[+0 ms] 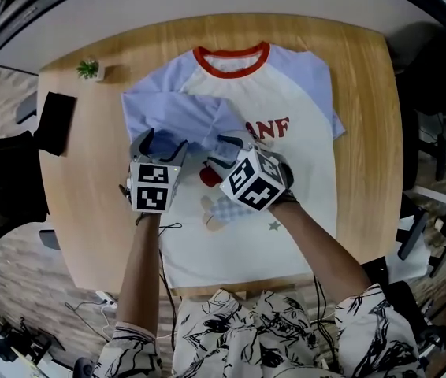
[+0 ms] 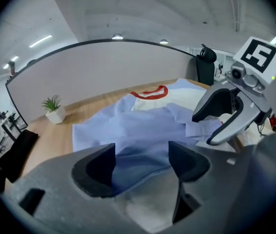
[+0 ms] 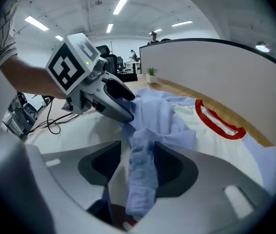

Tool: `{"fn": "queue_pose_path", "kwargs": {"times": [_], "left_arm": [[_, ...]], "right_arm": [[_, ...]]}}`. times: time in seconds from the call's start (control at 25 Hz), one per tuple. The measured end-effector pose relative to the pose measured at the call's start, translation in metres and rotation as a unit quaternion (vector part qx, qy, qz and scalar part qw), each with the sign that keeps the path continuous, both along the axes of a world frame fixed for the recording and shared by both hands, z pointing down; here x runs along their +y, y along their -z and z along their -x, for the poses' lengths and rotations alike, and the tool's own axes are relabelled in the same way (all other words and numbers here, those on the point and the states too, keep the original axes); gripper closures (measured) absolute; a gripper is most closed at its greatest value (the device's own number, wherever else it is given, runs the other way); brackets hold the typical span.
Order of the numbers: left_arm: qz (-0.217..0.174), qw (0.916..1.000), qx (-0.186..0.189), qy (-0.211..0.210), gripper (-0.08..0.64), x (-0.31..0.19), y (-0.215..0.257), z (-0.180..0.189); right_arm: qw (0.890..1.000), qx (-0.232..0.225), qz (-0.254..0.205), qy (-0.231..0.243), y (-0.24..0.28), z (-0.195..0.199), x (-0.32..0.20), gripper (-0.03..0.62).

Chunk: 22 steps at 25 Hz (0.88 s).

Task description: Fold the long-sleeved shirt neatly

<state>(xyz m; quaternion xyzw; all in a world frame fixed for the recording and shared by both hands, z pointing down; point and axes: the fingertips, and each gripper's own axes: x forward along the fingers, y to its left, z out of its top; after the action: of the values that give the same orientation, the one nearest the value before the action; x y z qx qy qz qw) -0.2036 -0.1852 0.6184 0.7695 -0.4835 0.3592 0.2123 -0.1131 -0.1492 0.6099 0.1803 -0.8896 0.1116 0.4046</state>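
Closest to me, the black-and-white patterned top [image 1: 270, 329] I am wearing is filling the bottom of the head view. Both my forearms are reaching out from it over the near edge of the tabletop [image 1: 365, 116].

The long-sleeved shirt [image 1: 302, 156] is lying flat and face up in the middle of this wooden tabletop. Its red collar [image 1: 231, 60] is pointing toward the far edge and its hem is lying at the near edge. Its body is white with pale blue shoulders, and red lettering [image 1: 274, 127] is showing on the chest. The blue sleeve [image 1: 187, 116] on the left side is lying folded across the chest, its end reaching toward the lettering.

I am holding my left hand-held gripper [image 1: 161, 146] over the lower edge of that folded sleeve. Its jaws are standing apart. The edge of the blue cloth is lying between them, but the pads are not pressing on it.

My right hand-held gripper [image 1: 221, 154] is working just beside the left one, toward the middle of the shirt. It is gripping the sleeve near its end, with a narrow bunch of blue cloth running up between its pads.

A small potted plant [image 1: 89, 70] is standing at the far left corner of the tabletop. A flat black object [image 1: 55, 122] is lying at the left edge, and I cannot tell what it is.
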Motion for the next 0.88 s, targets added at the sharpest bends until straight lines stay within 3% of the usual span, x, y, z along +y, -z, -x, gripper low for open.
{"fn": "queue_pose_path", "kwargs": {"times": [0.2, 0.44, 0.68, 0.88], "left_arm": [[0.013, 0.9999, 0.007, 0.000, 0.216, 0.004, -0.012, 0.001], [0.016, 0.9998, 0.011, 0.000, 0.216, 0.005, -0.014, 0.001], [0.016, 0.9998, 0.010, -0.001, 0.216, 0.004, -0.013, 0.000], [0.017, 0.9998, 0.009, -0.001, 0.216, 0.005, -0.013, 0.001]], "right_arm": [[0.999, 0.019, -0.001, -0.035, -0.008, -0.006, -0.008, 0.444], [0.999, 0.031, -0.012, -0.033, -0.011, -0.005, -0.010, 0.539], [0.996, -0.046, 0.030, -0.073, 0.020, -0.018, -0.021, 0.558], [0.978, -0.115, 0.081, -0.153, 0.048, -0.070, -0.057, 0.560]]}}
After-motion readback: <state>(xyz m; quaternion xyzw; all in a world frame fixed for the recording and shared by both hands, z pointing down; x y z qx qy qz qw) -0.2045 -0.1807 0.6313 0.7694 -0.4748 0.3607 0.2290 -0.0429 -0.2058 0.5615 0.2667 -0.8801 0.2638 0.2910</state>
